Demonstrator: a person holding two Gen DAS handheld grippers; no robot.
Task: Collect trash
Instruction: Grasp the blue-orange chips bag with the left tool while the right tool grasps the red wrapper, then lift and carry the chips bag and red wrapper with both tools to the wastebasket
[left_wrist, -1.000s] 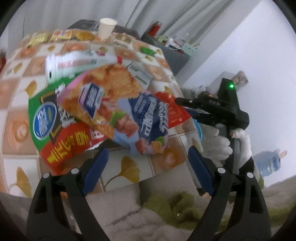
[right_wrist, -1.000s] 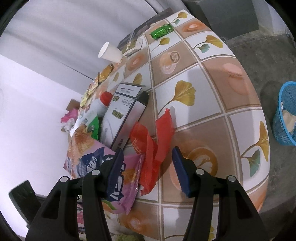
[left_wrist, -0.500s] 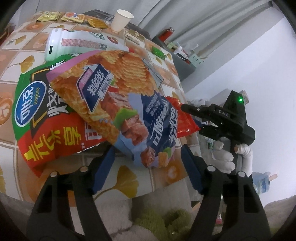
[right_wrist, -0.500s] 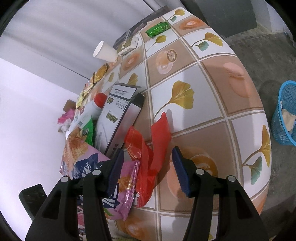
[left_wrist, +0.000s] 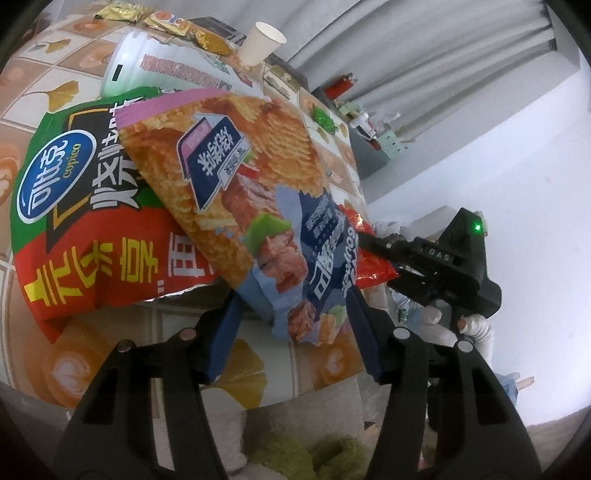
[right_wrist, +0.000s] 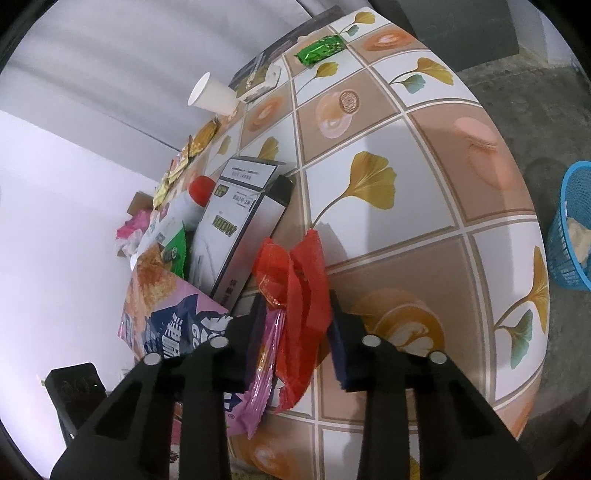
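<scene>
A pile of trash lies at the near corner of the tiled table. A pink and blue chip bag lies over a green and red chip bag. My left gripper is open, its blue pads on either side of the pink bag's lower corner. A red wrapper sits between the pads of my right gripper, which is open around it. The right gripper also shows in the left wrist view, at the red wrapper. The pink bag lies just left of it.
A white bottle with a red cap, a grey box, a paper cup, a green wrapper and several small packets lie on the table. A blue basket stands on the floor at right.
My left gripper has moved in on the pink bag's corner and narrowed. My right gripper has moved forward so the red wrapper now sits between its pads.
</scene>
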